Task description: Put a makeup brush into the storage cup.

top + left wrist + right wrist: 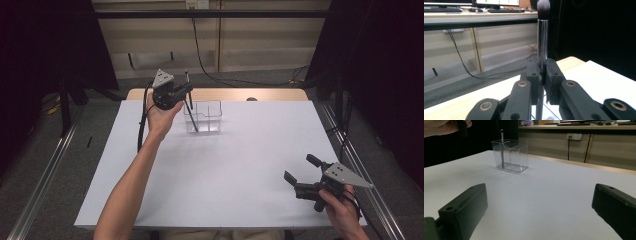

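White surface spread wide, bare but for a clear divided organizer toward the far edge, placed within reach of the left arm. Left gripper pressed tight on the chrome handle of a makeup brush, held upright, bristles up, lower end dipping into the organizer's left compartment, likely for standing there. Right gripper spread wide, idle near the right edge, holding nothing.
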`<state>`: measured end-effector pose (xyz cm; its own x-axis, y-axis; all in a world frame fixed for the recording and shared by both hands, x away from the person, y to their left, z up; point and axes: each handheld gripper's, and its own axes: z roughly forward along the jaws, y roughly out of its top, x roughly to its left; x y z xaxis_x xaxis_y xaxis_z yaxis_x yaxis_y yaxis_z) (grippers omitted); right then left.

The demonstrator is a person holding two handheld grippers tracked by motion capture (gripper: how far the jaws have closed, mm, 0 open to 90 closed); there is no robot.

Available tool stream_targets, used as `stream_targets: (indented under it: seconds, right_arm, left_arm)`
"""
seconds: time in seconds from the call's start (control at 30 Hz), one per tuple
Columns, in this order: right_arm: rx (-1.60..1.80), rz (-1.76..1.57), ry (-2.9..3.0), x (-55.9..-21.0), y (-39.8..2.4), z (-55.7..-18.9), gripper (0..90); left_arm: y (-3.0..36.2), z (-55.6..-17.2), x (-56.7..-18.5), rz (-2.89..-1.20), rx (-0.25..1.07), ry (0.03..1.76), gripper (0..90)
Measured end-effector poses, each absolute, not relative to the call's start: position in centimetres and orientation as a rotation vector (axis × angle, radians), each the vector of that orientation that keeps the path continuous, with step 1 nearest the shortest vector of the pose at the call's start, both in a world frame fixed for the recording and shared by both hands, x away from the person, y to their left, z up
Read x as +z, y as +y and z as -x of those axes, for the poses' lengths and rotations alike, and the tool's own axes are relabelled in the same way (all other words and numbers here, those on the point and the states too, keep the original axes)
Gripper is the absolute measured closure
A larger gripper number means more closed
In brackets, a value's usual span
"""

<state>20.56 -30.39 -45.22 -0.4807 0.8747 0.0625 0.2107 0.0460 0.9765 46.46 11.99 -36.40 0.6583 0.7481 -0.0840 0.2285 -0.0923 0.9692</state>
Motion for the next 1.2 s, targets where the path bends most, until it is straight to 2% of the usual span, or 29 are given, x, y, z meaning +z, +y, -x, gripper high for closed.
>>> stream_targets:
  seconds: [1.2]
  right_arm:
    - [1.474,-1.091,1.755,-45.2,-30.3,-20.7,0.1]
  left_arm:
    - [12.0,-46.5,-39.7,-1.707,0.518,0.853,83.2]
